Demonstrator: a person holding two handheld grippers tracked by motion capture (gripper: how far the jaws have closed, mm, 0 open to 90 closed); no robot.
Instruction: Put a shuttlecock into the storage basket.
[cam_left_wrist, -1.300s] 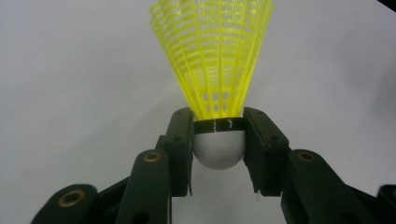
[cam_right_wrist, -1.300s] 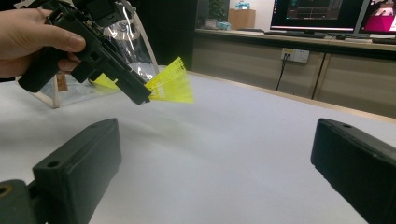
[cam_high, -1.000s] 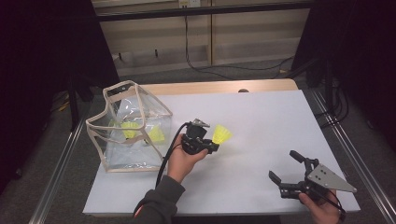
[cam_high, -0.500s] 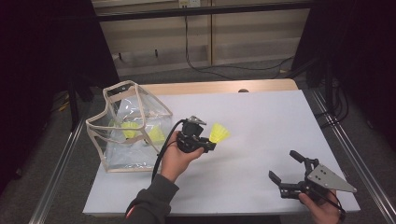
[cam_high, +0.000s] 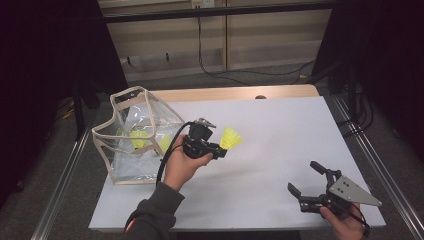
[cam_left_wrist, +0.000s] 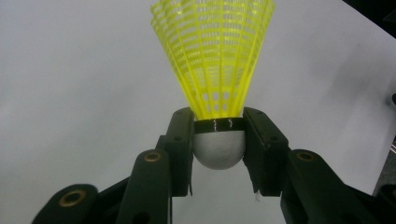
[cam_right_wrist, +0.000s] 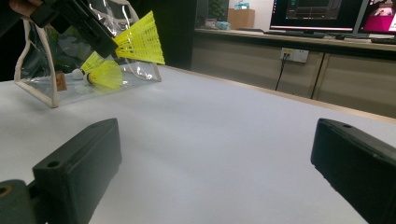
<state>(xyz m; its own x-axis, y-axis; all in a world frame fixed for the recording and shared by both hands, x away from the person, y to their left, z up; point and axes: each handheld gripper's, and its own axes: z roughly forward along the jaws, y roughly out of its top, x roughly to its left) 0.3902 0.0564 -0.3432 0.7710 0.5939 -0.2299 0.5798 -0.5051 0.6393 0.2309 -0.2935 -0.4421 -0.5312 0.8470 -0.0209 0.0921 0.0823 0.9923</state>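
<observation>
A: In the left gripper view we see the left gripper (cam_left_wrist: 218, 140) clamped on the white cork of the yellow shuttlecock (cam_left_wrist: 215, 60), held above the white table (cam_high: 280, 145).

B: From the high view we add the clear bag (cam_high: 135, 135) just left, holding what look like two more shuttlecocks (cam_high: 140, 139). The right gripper (cam_high: 307, 187) rests near right, jaws apart, empty.

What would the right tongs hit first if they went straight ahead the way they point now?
Probably nothing soon: ahead of the right tongs lies bare white table. The clear bag sits off to the left of that line.
</observation>
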